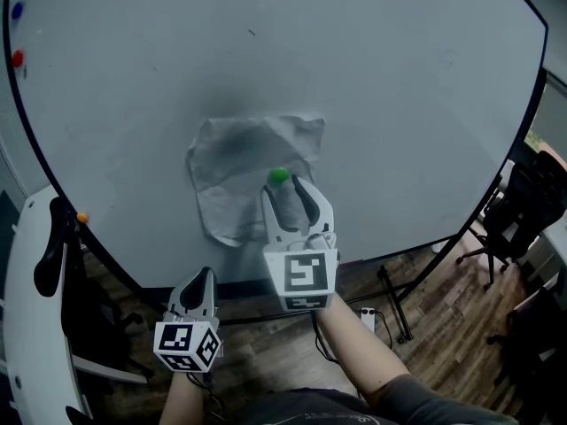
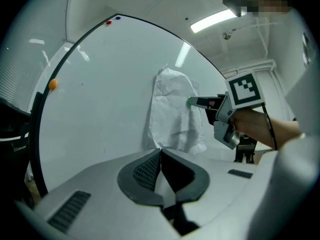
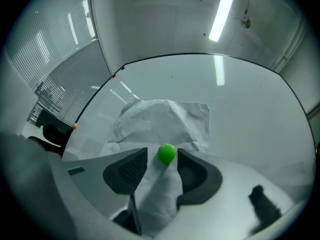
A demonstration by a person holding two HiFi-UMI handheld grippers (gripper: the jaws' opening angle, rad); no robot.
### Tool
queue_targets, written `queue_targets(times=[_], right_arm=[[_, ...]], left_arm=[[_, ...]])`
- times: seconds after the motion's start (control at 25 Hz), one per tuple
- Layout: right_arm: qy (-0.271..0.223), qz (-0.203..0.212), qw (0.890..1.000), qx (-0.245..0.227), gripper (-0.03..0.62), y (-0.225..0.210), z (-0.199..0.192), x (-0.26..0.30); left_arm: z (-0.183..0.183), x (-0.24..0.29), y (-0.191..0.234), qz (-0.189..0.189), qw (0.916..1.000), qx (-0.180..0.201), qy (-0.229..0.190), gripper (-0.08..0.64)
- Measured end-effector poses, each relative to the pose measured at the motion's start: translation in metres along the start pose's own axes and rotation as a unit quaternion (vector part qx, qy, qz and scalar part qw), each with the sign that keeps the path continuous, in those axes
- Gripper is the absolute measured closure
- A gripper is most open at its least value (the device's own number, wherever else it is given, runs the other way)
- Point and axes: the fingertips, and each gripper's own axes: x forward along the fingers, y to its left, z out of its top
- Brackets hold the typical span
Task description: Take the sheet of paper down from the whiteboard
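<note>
A crumpled white sheet of paper (image 1: 235, 162) hangs on the whiteboard (image 1: 399, 87), with a green ball magnet (image 1: 278, 175) on its lower right part. My right gripper (image 1: 283, 187) stands open just under the magnet. In the right gripper view the magnet (image 3: 166, 153) sits at the fingertips' gap and a fold of the paper (image 3: 160, 121) runs down between the jaws. My left gripper (image 1: 200, 277) is shut on nothing, lower left, near the board's bottom edge. From the left gripper view the paper (image 2: 172, 109) and the right gripper (image 2: 200, 103) show side-on.
Red (image 1: 18, 58) and blue (image 1: 17, 11) magnets sit at the board's upper left, an orange one (image 1: 82, 218) at its left rim. The board's stand (image 1: 394, 304) and a black office chair (image 1: 514, 211) are on the wooden floor at right.
</note>
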Motion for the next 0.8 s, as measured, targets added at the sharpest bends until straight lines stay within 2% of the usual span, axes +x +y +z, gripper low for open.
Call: queue_targets(times=[0.36,0.52,0.8], right_arm=[[0.006,-0.031,0.999,-0.019,0.419,-0.006,0.001,0.013],[0.010,-0.052,0.998,-0.032,0.453,-0.010,0.001,0.013],[0.006,-0.047,0.999,-0.027,0.463,-0.011,0.001,0.014]], left_arm=[[0.001,0.002,0.003,0.001,1.0000,0.000,-0.005,0.546],[0.002,0.006,0.004,0.000,1.0000,-0.002,-0.004,0.546],[-0.004,0.017,0.000,-0.007,1.0000,-0.004,0.002,0.545]])
